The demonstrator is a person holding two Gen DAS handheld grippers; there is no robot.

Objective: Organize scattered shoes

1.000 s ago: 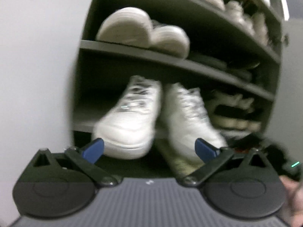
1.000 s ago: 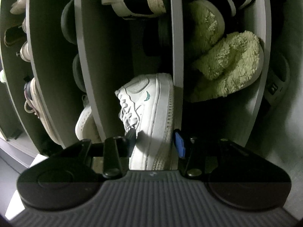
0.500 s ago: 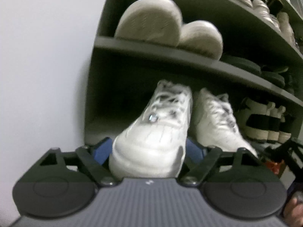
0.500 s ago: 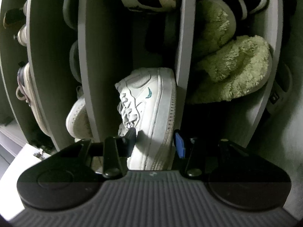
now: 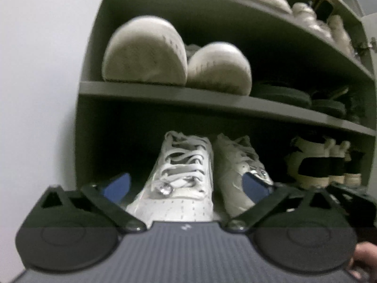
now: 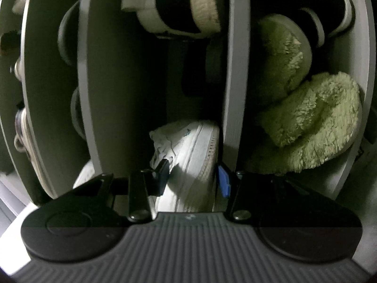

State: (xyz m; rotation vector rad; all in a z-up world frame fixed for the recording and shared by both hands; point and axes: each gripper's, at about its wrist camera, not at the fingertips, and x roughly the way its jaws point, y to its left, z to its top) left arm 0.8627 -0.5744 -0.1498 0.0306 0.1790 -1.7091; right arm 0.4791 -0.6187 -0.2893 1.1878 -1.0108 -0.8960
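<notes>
On the lower shelf (image 5: 226, 108) of the shoe rack, two white sneakers sit side by side. The left gripper (image 5: 186, 186) is opening, its jaws wide around the left sneaker (image 5: 179, 188) without touching. The right gripper (image 6: 195, 176) (rolled sideways) clamps the right sneaker (image 6: 188, 155) against a shelf board (image 6: 235, 94), beside fuzzy green slippers (image 6: 306, 122).

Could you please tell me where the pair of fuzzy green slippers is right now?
In the right wrist view, the fuzzy green slippers lie piled together at right, one shelf compartment over from the white sneaker, beyond the grey shelf board.
</notes>
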